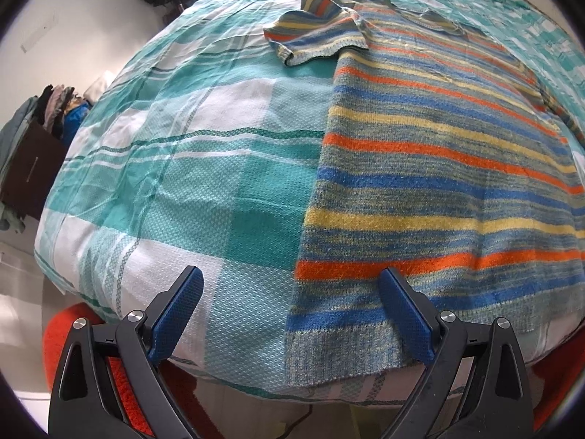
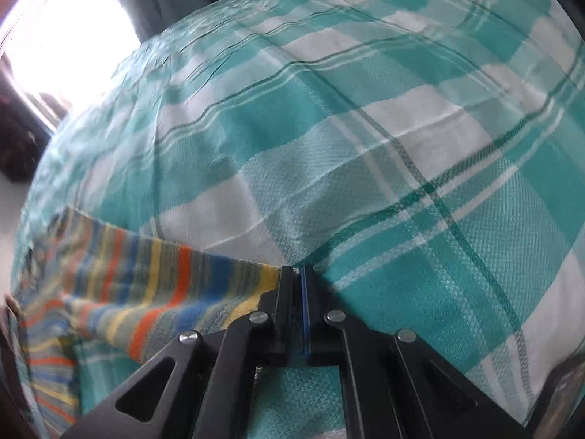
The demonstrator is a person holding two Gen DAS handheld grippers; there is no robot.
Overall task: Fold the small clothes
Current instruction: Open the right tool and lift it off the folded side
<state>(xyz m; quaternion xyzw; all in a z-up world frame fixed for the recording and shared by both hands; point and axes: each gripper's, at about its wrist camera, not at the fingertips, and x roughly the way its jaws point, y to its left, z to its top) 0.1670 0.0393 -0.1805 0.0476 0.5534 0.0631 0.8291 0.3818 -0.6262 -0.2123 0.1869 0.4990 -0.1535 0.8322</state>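
Note:
A striped knit sweater [image 1: 431, 168] in blue, orange, yellow and grey lies flat on the teal and white checked bedsheet [image 1: 204, 168], hem toward me. Its left sleeve [image 1: 314, 36] is spread out at the far end. My left gripper [image 1: 290, 285] is open above the hem's left corner, touching nothing. In the right wrist view my right gripper [image 2: 297, 274] is shut on the edge of a striped sleeve [image 2: 153, 285], which stretches away to the left over the sheet [image 2: 365, 146].
The bed's near edge runs just past my left fingers, with an orange rug [image 1: 120, 376] on the floor below. Piled clothes and a dark box [image 1: 33, 168] stand left of the bed. A bright window [image 2: 62, 33] is at the far left in the right wrist view.

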